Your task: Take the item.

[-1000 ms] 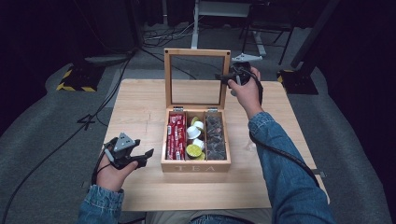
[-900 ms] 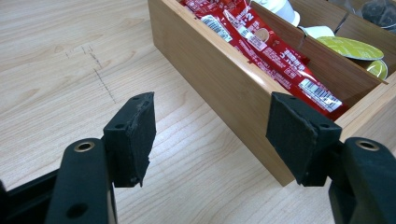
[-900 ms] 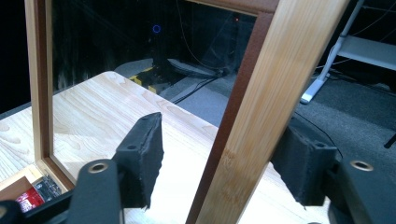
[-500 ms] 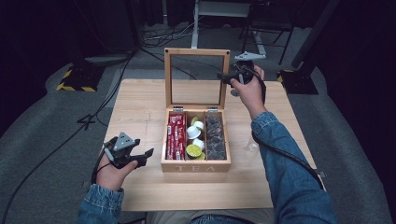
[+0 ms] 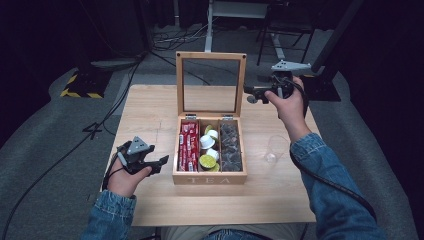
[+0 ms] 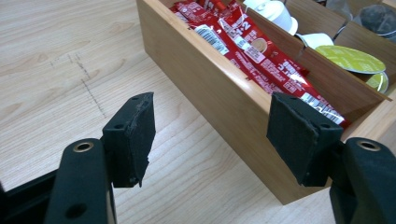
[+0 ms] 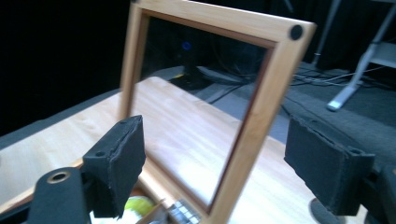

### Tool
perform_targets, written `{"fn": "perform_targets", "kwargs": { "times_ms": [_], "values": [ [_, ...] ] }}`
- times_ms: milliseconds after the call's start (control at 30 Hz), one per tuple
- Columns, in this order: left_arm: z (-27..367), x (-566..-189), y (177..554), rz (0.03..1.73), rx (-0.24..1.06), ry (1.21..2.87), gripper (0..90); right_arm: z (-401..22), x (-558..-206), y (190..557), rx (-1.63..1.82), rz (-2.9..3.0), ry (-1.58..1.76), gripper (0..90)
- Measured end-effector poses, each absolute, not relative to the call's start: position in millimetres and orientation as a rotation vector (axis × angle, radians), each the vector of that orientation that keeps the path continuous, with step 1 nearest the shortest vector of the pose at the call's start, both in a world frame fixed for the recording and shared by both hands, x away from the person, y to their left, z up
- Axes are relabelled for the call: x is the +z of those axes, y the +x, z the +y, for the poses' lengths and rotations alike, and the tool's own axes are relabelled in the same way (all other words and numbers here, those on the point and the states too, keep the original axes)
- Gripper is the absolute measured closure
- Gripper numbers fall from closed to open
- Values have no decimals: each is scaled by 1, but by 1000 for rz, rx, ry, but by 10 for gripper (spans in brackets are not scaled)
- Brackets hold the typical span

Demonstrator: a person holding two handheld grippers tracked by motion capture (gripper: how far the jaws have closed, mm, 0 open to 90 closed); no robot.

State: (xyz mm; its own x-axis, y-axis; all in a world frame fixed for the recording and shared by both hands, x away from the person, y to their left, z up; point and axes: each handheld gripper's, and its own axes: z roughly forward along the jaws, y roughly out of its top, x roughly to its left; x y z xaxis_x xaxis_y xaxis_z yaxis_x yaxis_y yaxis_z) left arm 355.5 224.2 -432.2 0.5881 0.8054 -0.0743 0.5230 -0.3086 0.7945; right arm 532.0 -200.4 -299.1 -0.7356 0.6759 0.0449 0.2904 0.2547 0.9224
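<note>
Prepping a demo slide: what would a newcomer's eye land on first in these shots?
Probably the wooden tea box mid-table, its glass-paned lid standing upright. Next, its three compartments: red sachets on the left, white and green capsules in the middle, dark tea bags on the right. Then the right gripper just right of the lid's edge, jaws just opened and holding nothing, and the left gripper, open, beside the box's left wall.

You worked at a pale wooden table (image 5: 150,107) standing on grey carpet (image 5: 45,150). Beyond the table's far edge the room lay dark, with black cables (image 5: 170,42) running across the floor and a white metal stand (image 5: 210,20) behind them. Left of the table, a base with yellow-and-black hazard stripes (image 5: 80,87) sat on the carpet.
</note>
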Motion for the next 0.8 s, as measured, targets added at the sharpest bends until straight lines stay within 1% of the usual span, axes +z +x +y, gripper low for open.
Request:
{"fn": "perform_targets", "kwargs": {
  "times_ms": [133, 200, 300, 433, 667, 733, 800],
  "values": [
    [226, -432, 355, 1065, 431, 1990, 329, -200, -301, 519, 1460, 2227, 859, 232],
    [228, -432, 354, 1077, 427, 1991, 326, -197, -309, 507, 1456, 2280, 831, 250],
    [230, -435, 353, 1091, 420, 2004, 325, -193, -316, 499, 1442, 2310, 821, 264],
    [233, -439, 351, 1113, 414, 2018, 324, -186, -339, 487, 1413, 2383, 811, 293],
    [234, -449, 350, 1134, 397, 2065, 321, -176, -370, 480, 1381, 2473, 851, 303],
    [234, -451, 350, 1136, 398, 2064, 321, -174, -374, 480, 1366, 2487, 848, 320],
    [234, -453, 349, 1141, 394, 2066, 321, -169, -381, 480, 1324, 2531, 829, 397]
  ]
}}
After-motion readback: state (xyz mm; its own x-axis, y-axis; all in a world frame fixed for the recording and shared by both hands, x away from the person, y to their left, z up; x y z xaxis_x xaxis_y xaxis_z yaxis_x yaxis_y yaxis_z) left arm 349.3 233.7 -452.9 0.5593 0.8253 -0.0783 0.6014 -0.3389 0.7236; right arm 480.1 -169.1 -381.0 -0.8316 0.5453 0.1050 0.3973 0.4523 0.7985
